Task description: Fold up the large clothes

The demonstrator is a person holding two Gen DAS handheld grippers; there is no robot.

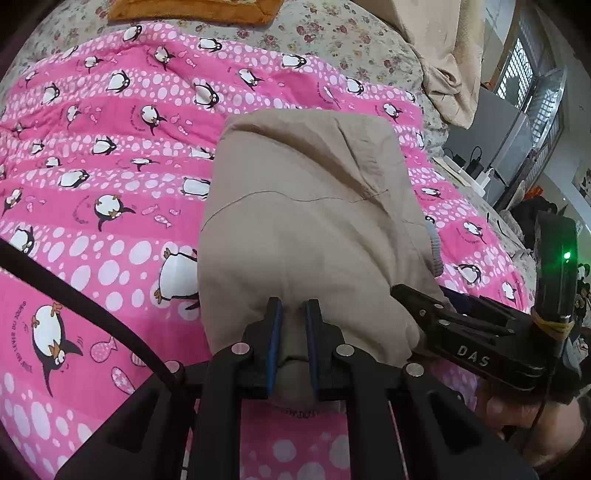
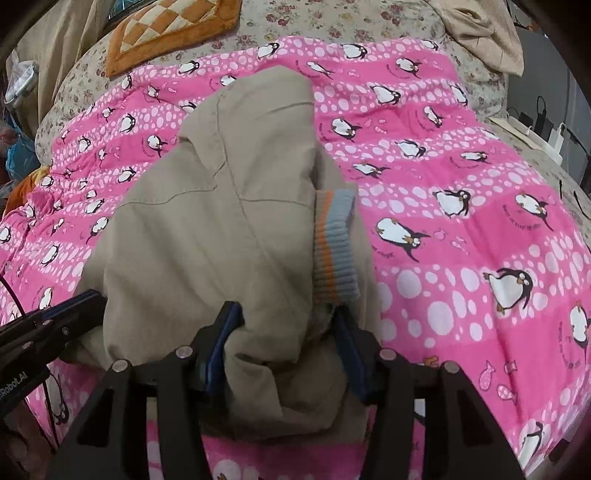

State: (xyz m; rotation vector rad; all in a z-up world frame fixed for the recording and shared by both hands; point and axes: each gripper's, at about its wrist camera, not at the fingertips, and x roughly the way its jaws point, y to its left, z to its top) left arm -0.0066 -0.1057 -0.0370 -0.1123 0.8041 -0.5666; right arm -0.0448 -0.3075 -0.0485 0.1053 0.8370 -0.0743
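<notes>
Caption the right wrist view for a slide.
Right tool straddles a thick fold of the beige jacket beside its striped cuff, over a pink penguin blanket.

The left tongs (image 1: 294, 314) sit at six o'clock, their blue pads pinched tight on the near edge of a folded beige garment (image 1: 306, 229). The garment lies on a pink penguin-print quilt (image 1: 110, 177) spread over a floral bed sheet (image 1: 332, 33). At four o'clock the right tongs (image 1: 406, 295) reach in and meet the garment's near right edge. An orange cushion (image 1: 192, 11) lies at twelve o'clock.
</notes>
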